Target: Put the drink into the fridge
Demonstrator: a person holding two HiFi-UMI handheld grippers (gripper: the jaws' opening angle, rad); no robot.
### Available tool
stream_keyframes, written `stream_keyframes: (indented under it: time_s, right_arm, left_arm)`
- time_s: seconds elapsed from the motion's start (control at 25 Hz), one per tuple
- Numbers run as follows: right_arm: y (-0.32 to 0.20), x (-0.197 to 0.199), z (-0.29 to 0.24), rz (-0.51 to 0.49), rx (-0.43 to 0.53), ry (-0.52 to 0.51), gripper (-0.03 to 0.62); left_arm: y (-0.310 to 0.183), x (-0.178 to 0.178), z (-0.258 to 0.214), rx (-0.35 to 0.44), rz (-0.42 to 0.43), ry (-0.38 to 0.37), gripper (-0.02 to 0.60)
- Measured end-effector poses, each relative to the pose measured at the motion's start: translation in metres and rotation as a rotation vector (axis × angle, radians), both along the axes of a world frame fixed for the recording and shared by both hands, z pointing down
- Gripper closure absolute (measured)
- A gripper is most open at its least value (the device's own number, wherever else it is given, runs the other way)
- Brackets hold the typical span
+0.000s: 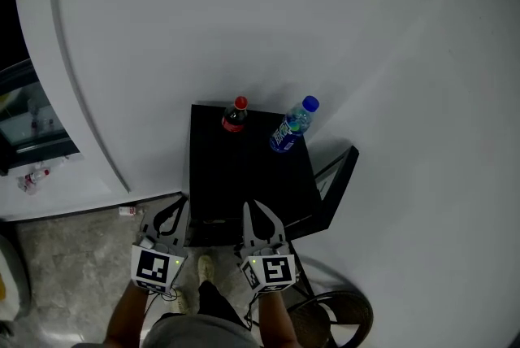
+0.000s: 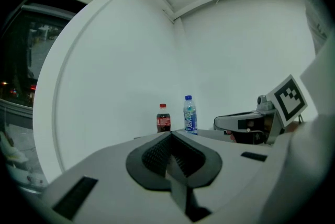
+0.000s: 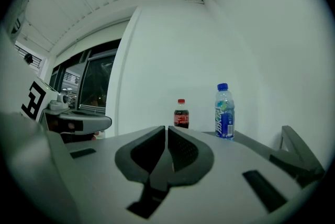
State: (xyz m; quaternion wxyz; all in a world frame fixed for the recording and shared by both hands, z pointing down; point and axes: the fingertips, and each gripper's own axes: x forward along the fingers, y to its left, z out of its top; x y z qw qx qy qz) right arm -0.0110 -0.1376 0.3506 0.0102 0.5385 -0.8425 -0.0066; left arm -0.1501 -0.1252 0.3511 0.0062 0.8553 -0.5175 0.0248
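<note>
Black table [image 1: 244,176] against a white wall [image 1: 325,13], with open floor [image 1: 89,241] at its near-left corner. Dark glazed unit [image 1: 24,115], cut off at left, possibly the fridge. Cola bottle [image 1: 235,116] and blue-capped bottle [image 1: 291,129] stand at the far edge, well beyond the left gripper [image 1: 180,205] and right gripper [image 1: 252,210]; all jaws are together on nothing

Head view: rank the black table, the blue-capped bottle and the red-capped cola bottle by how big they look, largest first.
1. black table, by far the largest.
2. blue-capped bottle, which shows more of its length.
3. red-capped cola bottle, smallest, though the steep downward angle foreshortens both bottles.
</note>
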Motion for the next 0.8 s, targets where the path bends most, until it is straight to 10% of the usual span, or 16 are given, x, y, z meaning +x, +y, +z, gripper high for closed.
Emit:
stream_keyframes:
  time_s: [0.8]
  right_arm:
    - [-0.162, -0.014, -0.016, -0.229, -0.019, -0.012, 0.547]
  left_arm:
    - [-0.13, -0.002, -0.003, -0.021, -0.193, -0.026, 0.578]
